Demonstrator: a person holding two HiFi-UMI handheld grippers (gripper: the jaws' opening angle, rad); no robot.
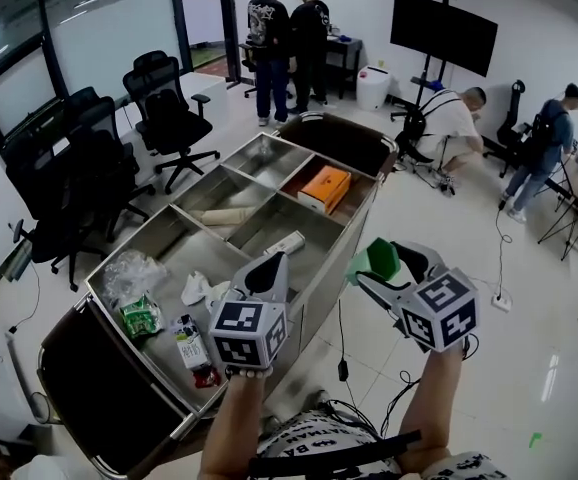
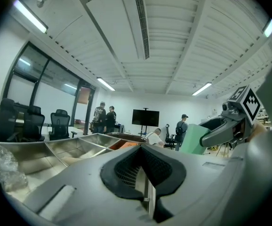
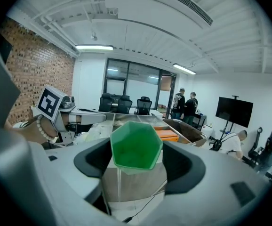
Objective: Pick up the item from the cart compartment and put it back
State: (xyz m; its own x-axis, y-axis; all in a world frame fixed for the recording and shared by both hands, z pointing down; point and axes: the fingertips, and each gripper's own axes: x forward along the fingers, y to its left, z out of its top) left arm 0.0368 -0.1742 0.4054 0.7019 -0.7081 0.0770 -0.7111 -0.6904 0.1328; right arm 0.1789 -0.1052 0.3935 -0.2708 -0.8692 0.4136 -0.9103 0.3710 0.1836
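Note:
My right gripper [image 1: 384, 264] [image 3: 136, 160] is shut on a green hexagonal cup [image 1: 373, 260] [image 3: 135, 147], which it holds in the air just right of the steel cart [image 1: 369, 204], over the floor. The cup's open mouth faces the right gripper view. My left gripper [image 1: 269, 274] [image 2: 143, 167] hovers over the cart's near middle compartment, its jaws shut with nothing between them. In the cart lie an orange box [image 1: 326, 188], a white flat item [image 1: 284, 243], a cardboard tube [image 1: 227, 216], a green snack bag [image 1: 141, 318], a clear plastic bag [image 1: 134, 273] and a small carton [image 1: 191, 346].
Black office chairs [image 1: 169, 108] stand left of and behind the cart. Two people [image 1: 289, 38] stand at a desk at the back, one person [image 1: 449, 123] crouches by a TV stand [image 1: 444, 30], and another stands far right. Cables [image 1: 344, 368] lie on the tiled floor.

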